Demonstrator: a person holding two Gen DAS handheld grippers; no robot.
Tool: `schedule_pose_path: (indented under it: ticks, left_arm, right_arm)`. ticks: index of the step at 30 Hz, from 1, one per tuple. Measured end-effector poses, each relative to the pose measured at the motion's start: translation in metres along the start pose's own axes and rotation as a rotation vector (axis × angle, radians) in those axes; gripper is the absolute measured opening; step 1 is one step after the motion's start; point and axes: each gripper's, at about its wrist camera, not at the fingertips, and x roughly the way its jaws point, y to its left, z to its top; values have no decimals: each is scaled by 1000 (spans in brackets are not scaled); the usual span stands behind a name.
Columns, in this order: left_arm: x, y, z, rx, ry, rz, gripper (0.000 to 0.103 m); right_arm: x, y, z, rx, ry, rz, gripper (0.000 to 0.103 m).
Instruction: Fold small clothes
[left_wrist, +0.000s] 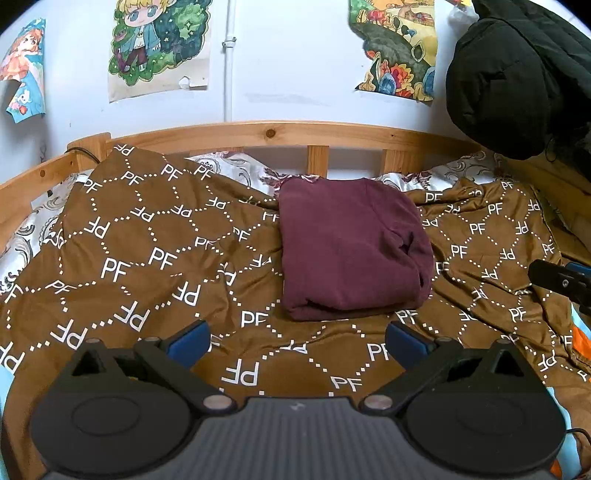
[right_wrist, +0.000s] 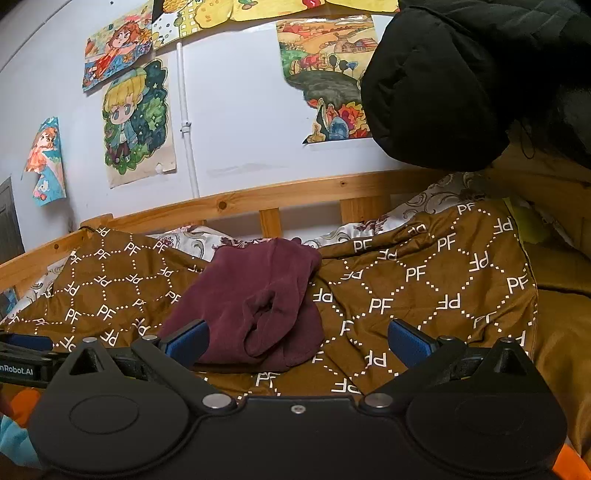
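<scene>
A maroon garment (left_wrist: 351, 247) lies folded into a thick rectangle on the brown "PF" blanket (left_wrist: 147, 258). My left gripper (left_wrist: 295, 341) hovers open just short of its near edge, blue pads wide apart and empty. In the right wrist view the same maroon garment (right_wrist: 258, 306) shows a puckered fold on its near side. My right gripper (right_wrist: 299, 341) is open and empty, its left blue pad (right_wrist: 188, 341) over the garment's near corner. The right gripper's tip (left_wrist: 561, 282) shows at the right edge of the left wrist view. The left gripper's body (right_wrist: 22, 358) shows at the left edge of the right view.
A wooden bed rail (left_wrist: 273, 134) runs behind the blanket, with a floral sheet (left_wrist: 236, 166) under it. A black padded jacket (left_wrist: 517, 74) hangs at the right, low over the bed. Posters (left_wrist: 159, 44) cover the white wall.
</scene>
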Motion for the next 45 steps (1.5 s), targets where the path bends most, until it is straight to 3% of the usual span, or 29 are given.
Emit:
schedule_pose_path:
  ticks: [10, 15, 45]
  left_arm:
    - [0, 0, -1, 0, 0, 1, 102]
    - [0, -3, 2, 19, 3, 62, 102]
    - [-2, 0, 3, 19, -18, 29, 102]
  right_arm:
    - [0, 0, 0, 1, -1, -1, 102]
    - [0, 0, 0, 1, 0, -1, 102]
    - [1, 2, -3, -5, 4, 2, 102]
